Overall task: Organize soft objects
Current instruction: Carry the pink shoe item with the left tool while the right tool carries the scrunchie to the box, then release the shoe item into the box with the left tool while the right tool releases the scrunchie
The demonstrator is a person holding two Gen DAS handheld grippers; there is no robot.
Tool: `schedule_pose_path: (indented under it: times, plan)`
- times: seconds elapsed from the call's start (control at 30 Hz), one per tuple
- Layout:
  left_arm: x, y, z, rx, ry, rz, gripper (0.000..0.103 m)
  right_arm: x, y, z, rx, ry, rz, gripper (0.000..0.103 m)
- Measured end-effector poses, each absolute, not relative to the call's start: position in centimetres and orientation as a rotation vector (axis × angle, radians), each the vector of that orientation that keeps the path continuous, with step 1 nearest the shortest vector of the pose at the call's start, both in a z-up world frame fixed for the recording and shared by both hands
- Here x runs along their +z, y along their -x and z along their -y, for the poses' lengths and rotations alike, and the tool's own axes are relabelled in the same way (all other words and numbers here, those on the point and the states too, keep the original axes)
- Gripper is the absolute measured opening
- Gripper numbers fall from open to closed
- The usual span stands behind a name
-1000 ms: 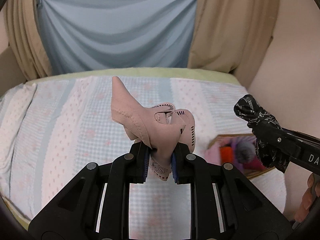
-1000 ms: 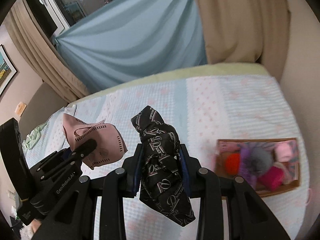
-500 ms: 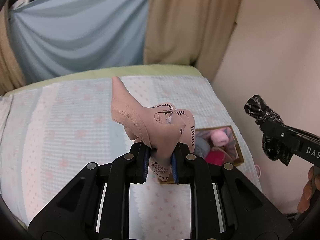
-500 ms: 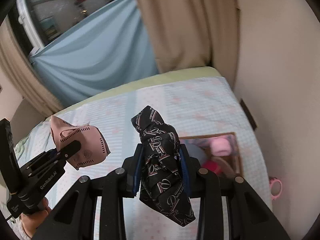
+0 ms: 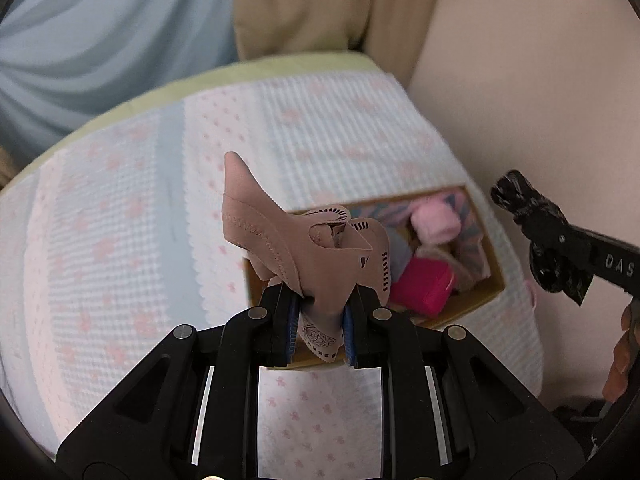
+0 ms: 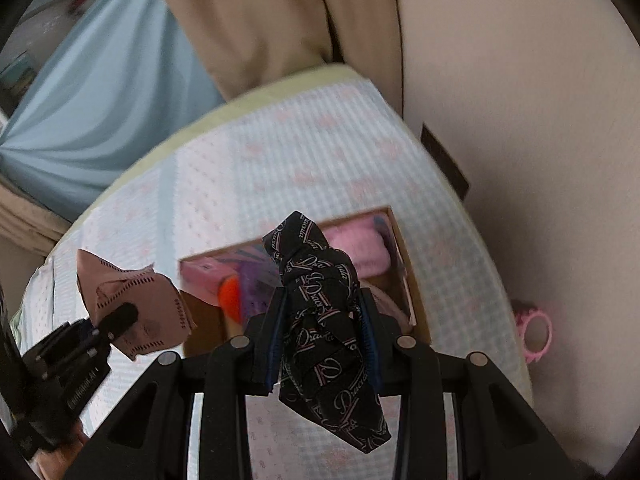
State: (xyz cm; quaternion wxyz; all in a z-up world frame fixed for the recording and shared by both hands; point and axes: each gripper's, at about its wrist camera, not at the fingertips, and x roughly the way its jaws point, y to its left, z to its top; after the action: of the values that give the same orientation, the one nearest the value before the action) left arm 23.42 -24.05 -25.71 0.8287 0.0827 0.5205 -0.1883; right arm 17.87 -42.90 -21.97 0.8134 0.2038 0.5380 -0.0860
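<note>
My left gripper [image 5: 320, 322] is shut on a folded pink cloth mask [image 5: 304, 256], held in the air over the near left part of an open cardboard box [image 5: 494, 276]. The mask also shows in the right wrist view [image 6: 136, 304]. My right gripper [image 6: 322, 344] is shut on a knotted black printed cloth [image 6: 324, 320], held above the same box [image 6: 416, 300]. The black cloth shows at the right of the left wrist view [image 5: 540, 232]. The box holds soft items: a pink roll [image 5: 436, 224], a magenta piece [image 5: 424, 286], an orange piece [image 6: 230, 296].
The box sits on a bed with a light blue and white dotted cover [image 5: 120, 240], close to a beige wall [image 5: 520, 80] on the right. Blue and tan curtains [image 6: 248, 20] hang behind. A pink ring-shaped item [image 6: 534, 330] lies at the bed's right edge.
Both grippers have swung right and moved in over the box with their cloths. The box now lies directly under and behind both sets of fingers and looks larger.
</note>
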Motion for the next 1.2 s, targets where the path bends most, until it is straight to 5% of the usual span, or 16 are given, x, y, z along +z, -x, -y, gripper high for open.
schedule_pose_path:
  times: [0.4, 0.43, 0.47, 0.5, 0.57, 0.63, 0.67, 1.2]
  plan:
    - [-36.0, -26.2, 24.9, -0.307, -0.205, -1.245, 0.017, -30.6, -22.7, 39.1, -0.034, -0.509, -1.257, 0.031]
    - [-36.4, -26.2, 25.1, -0.300, -0.219, -1.249, 0.024, -31.0, -23.1, 38.7, -0.026, -0.515, -1.259, 0.031]
    - [-36.6, -26.2, 24.9, -0.298, -0.229, -1.257, 0.042, -31.3, -23.4, 38.5, -0.020, -0.520, -1.262, 0.032]
    - [-37.1, -26.4, 24.9, -0.300, -0.243, -1.272, 0.071, -31.8, -23.8, 38.2, -0.005, -0.527, -1.273, 0.037]
    - [-37.4, -26.4, 24.6, -0.307, -0.249, -1.280, 0.102, -32.6, -24.2, 37.9, 0.017, -0.529, -1.296, 0.056]
    - [-37.1, -26.2, 23.9, -0.330, -0.211, -1.267, 0.103, -32.9, -24.1, 37.8, 0.011, -0.506, -1.304, 0.094]
    - [-37.1, -26.1, 23.6, -0.332, -0.204, -1.273, 0.103, -32.9, -23.9, 37.9, 0.006, -0.499, -1.303, 0.100]
    - [-34.6, -24.5, 22.3, -0.325, -0.183, -1.257, 0.103, -30.6, -21.7, 39.3, -0.066, -0.518, -1.276, 0.102]
